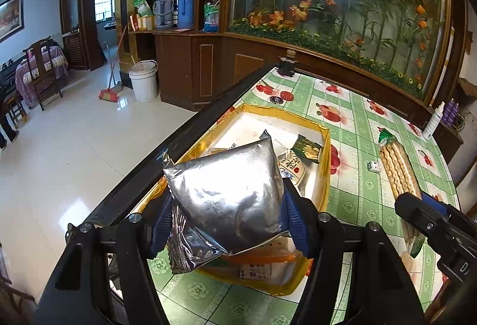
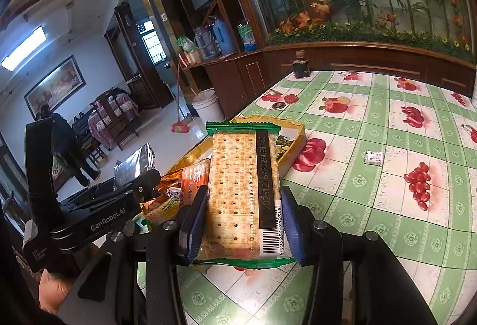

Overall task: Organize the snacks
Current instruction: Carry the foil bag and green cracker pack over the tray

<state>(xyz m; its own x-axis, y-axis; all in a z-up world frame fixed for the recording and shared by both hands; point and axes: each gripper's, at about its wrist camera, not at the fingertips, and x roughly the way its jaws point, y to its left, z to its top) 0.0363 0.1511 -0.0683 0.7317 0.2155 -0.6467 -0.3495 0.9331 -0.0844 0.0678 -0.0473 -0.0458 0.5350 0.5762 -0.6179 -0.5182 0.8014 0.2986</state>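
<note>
My left gripper [image 1: 228,223] is shut on a puffy silver foil snack bag [image 1: 226,194] and holds it above the near end of a yellow-rimmed box [image 1: 325,164] that has several snack packets in it. My right gripper [image 2: 243,223] is shut on a long clear pack of crackers [image 2: 238,188] with green ends, held above the tablecloth just right of the box [image 2: 293,143]. The cracker pack [image 1: 398,170] and right gripper also show at the right of the left wrist view. The left gripper and its foil bag [image 2: 135,161] show at the left of the right wrist view.
A small white wrapped candy [image 2: 373,158] lies on the green fruit-print tablecloth [image 2: 387,205] right of the box. A dark jar [image 2: 300,64] stands at the table's far edge. A white spray bottle [image 1: 432,122] stands far right. The table's left edge drops to a tiled floor.
</note>
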